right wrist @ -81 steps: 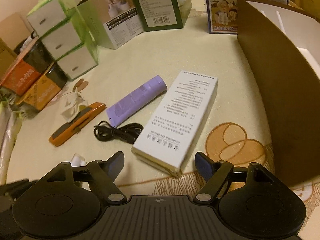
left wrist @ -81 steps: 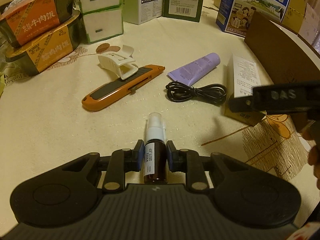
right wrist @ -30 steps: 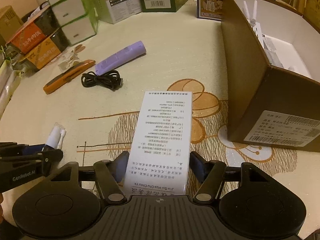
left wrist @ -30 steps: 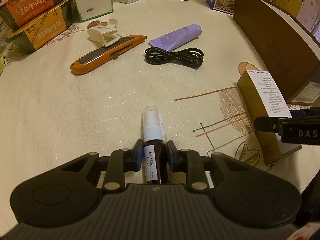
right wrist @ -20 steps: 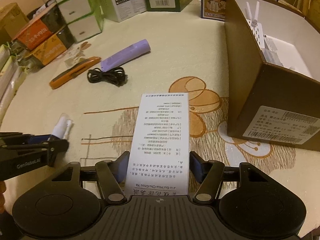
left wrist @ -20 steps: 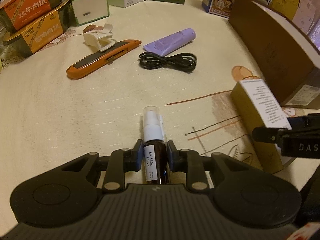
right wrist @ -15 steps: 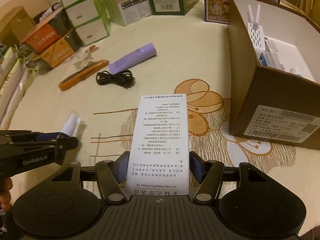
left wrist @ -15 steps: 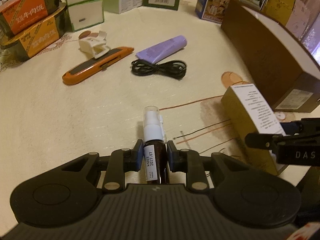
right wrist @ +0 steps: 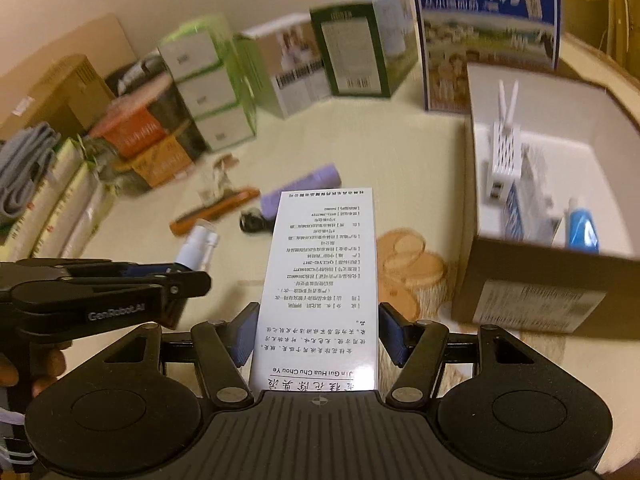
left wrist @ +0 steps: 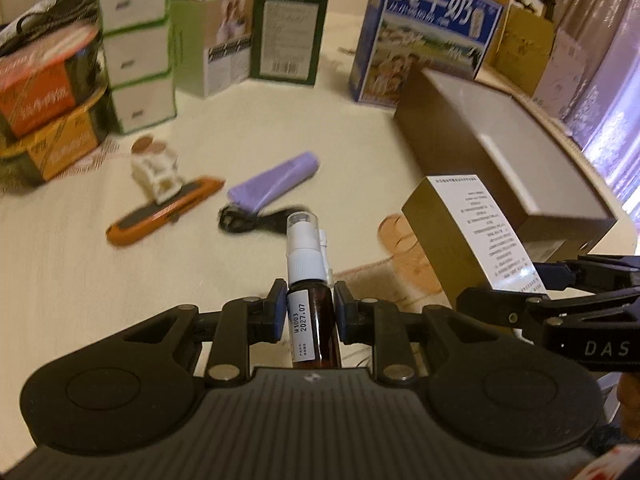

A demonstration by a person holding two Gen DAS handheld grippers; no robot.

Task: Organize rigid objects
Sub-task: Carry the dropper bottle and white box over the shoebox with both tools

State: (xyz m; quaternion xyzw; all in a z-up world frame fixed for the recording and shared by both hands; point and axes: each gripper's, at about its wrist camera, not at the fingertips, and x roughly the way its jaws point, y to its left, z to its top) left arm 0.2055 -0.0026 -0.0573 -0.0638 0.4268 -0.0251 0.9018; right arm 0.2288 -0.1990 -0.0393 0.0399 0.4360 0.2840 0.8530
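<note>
My left tongs (left wrist: 310,314) pinched tight on a small brown spray bottle (left wrist: 309,280). My right tongs (right wrist: 318,334), half open, squeezed a long white box (right wrist: 322,280). An open cardboard box (right wrist: 544,280) sat to their right.

Brown spray bottle (left wrist: 310,312) and printed white carton (right wrist: 320,280) (both lifted) hang above the table

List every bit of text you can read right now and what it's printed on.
"M1003 2027.07": label on the spray bottle in the left gripper.
"Jin Gui Hua Chou Ye": white carton in the right gripper; its small print is unreadable.
"DAS": right gripper's side.
"GenRobot.AI": left gripper's side.
"纯牛奶": blue milk box.
Other labels are blurred.
</note>
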